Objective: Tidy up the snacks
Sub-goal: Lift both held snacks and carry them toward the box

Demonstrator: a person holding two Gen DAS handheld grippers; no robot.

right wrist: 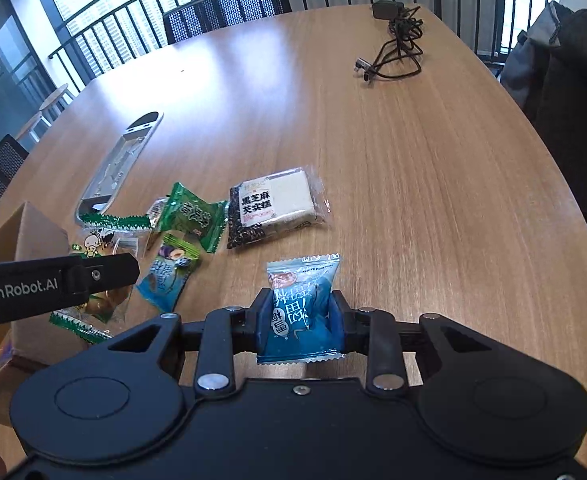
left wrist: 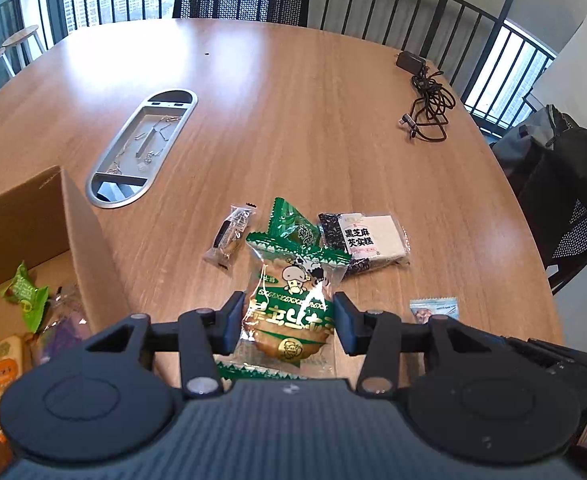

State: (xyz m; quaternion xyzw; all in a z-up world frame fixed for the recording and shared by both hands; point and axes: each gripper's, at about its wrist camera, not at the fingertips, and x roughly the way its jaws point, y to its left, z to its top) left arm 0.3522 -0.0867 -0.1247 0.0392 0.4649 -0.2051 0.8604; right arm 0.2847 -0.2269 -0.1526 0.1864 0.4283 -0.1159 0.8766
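My left gripper (left wrist: 287,320) is shut on a clear green-edged bread pack (left wrist: 289,312), held just right of the cardboard box (left wrist: 81,220); the box holds several snacks. My right gripper (right wrist: 300,316) is shut on a blue snack pack (right wrist: 301,312) above the table. On the table lie a black-sesame cake pack (right wrist: 273,204), a green candy pack (right wrist: 191,216), a teal-green pack (right wrist: 169,276) and a small dark bar (left wrist: 229,236). The left gripper's finger (right wrist: 93,276) and the bread pack (right wrist: 101,240) also show in the right wrist view.
A metal cable tray (left wrist: 141,144) is set into the wooden table (left wrist: 293,100). A black charger with cable (left wrist: 425,96) lies far right. Chairs (left wrist: 241,0) and a backpack (left wrist: 553,152) stand around the table's edge.
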